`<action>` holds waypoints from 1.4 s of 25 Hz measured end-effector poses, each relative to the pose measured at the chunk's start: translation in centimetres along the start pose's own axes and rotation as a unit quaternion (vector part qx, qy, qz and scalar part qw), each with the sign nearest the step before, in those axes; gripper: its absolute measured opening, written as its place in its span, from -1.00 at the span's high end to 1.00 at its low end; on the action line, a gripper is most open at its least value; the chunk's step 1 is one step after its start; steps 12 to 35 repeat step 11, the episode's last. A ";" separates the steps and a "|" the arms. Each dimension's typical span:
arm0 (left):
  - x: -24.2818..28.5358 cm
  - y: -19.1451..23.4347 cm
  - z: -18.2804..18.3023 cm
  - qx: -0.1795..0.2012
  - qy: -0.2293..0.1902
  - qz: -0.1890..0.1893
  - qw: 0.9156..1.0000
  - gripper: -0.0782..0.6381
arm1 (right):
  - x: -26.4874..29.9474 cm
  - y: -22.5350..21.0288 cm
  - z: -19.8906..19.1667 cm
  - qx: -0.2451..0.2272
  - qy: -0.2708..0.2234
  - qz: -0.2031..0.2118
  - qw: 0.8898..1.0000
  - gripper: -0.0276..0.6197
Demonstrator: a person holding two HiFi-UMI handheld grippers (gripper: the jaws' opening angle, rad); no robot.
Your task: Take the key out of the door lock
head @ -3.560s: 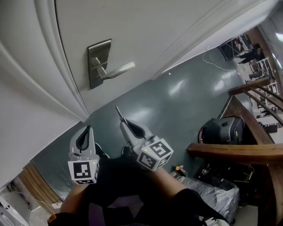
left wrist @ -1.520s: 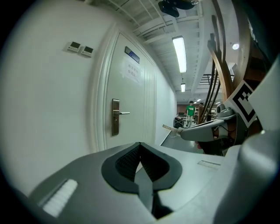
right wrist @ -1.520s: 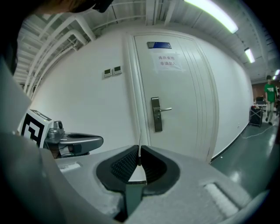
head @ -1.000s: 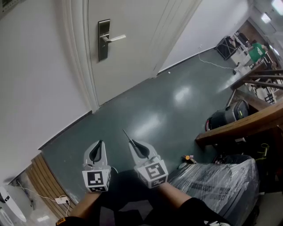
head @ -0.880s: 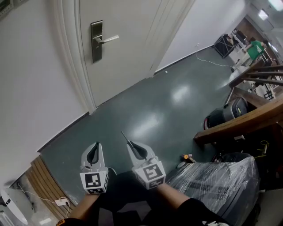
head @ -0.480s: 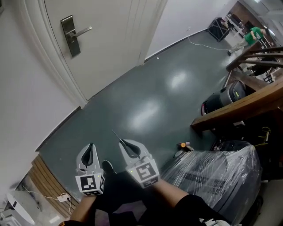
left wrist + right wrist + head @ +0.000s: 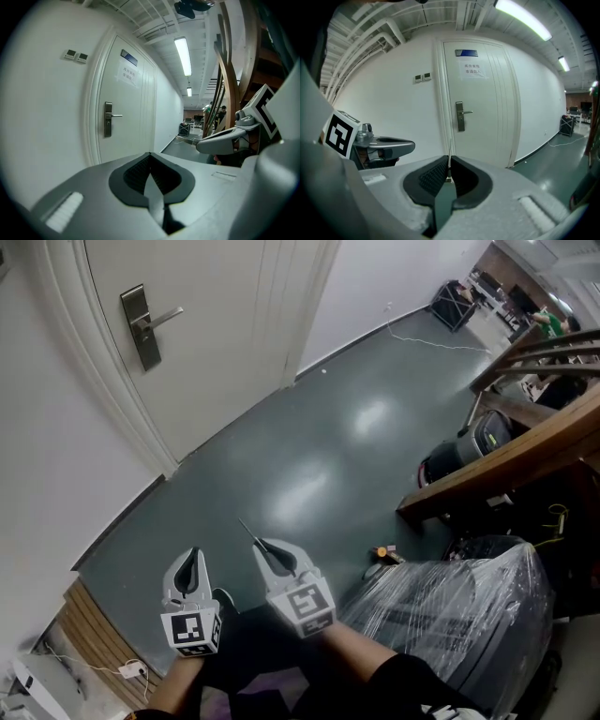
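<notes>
The key (image 7: 450,152) is out of the lock. It is pinched edge-on between the pads of the right gripper (image 7: 263,547), and its thin blade projects past the tips toward the door (image 7: 225,315). The left gripper (image 7: 191,557) is held just beside it, jaws pressed together on nothing. The lock plate (image 7: 135,326) and its lever handle (image 7: 166,316) are seen on the white door, well apart from both grippers across the dark green floor (image 7: 319,446).

The extraction is judged done, so a secure carry is what is left. A firm pinch is called for, since the key is thin and only a little of it appears to be gripped, so it could pivot or slip. The gripper is best moved smoothly and level, and the jaws opened only over a surface.
</notes>
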State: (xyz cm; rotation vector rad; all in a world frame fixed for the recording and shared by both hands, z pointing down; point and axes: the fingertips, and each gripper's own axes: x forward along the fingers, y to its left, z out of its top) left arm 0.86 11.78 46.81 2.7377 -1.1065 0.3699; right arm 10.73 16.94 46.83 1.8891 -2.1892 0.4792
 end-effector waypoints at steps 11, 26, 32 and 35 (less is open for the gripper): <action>-0.3 0.3 0.1 -0.001 -0.008 -0.027 1.000 0.73 | -0.2 1.0 -0.8 0.003 0.023 -0.027 0.999 0.87; -0.3 0.3 0.1 -0.001 -0.008 -0.027 1.000 0.73 | -0.2 1.0 -0.8 0.003 0.023 -0.027 0.999 0.87; -0.3 0.3 0.1 -0.001 -0.008 -0.027 1.000 0.73 | -0.2 1.0 -0.8 0.003 0.023 -0.027 0.999 0.87; -0.3 0.3 0.1 -0.001 -0.008 -0.027 1.000 0.73 | -0.2 1.0 -0.8 0.003 0.023 -0.027 0.999 0.87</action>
